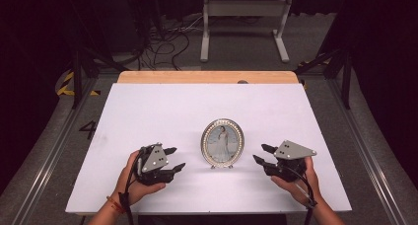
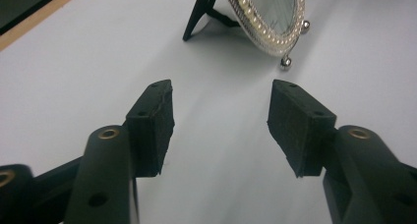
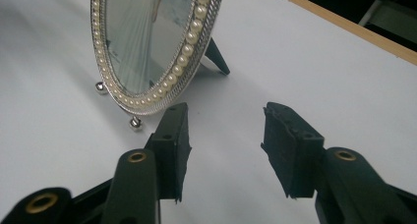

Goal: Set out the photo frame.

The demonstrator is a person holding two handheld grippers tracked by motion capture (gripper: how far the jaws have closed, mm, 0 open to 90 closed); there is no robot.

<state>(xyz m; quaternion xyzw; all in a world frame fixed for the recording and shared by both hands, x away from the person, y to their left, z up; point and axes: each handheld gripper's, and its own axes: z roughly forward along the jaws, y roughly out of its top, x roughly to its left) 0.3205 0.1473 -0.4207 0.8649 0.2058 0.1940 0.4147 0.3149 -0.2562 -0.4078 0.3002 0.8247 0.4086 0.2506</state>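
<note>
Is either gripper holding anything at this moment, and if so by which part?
Nothing is held. The left gripper and the right gripper are both open, one on each side of the standing oval picture frame, and neither touches it.

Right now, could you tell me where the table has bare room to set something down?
The far half of the table, between the picture frame and the wooden edge strip, is bare, as are both side margins. The near middle is crowded: the frame stands upright between the left gripper and the right gripper, each open and apart from it.
</note>
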